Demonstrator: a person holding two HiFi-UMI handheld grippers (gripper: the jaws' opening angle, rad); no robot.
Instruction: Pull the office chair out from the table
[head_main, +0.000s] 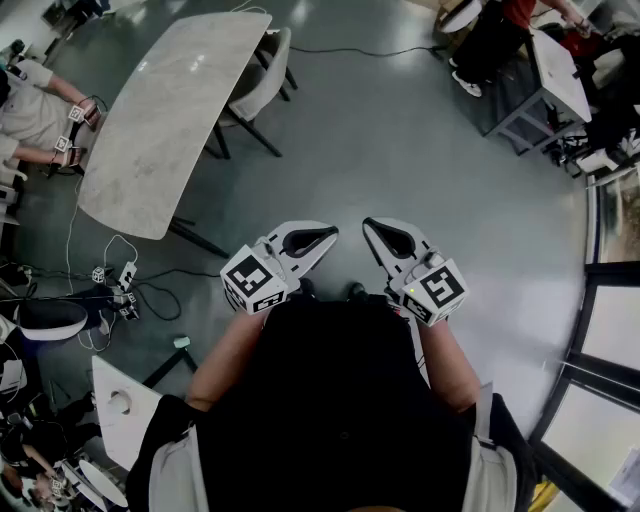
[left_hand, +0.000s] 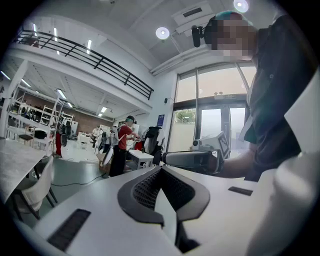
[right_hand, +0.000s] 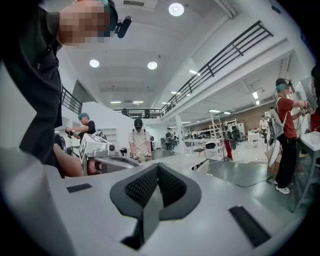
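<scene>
The long marble-topped table (head_main: 170, 110) stands at the upper left of the head view. A pale chair (head_main: 262, 75) is tucked against its far right edge. In the left gripper view the same chair (left_hand: 39, 186) shows at the far left beside the table (left_hand: 15, 156). Both grippers hang in front of my torso, far from the chair, with their tips turned toward each other. My left gripper (head_main: 325, 240) (left_hand: 161, 169) is shut with nothing in it. My right gripper (head_main: 372, 232) (right_hand: 157, 167) is also shut and empty.
A seated person (head_main: 30, 110) works at the table's left end. Cables and a power strip (head_main: 128, 285) lie on the grey floor below the table. A white board (head_main: 120, 400) sits at my lower left. Another table (head_main: 560, 70) with people stands at the upper right, and glass doors (head_main: 610, 330) line the right.
</scene>
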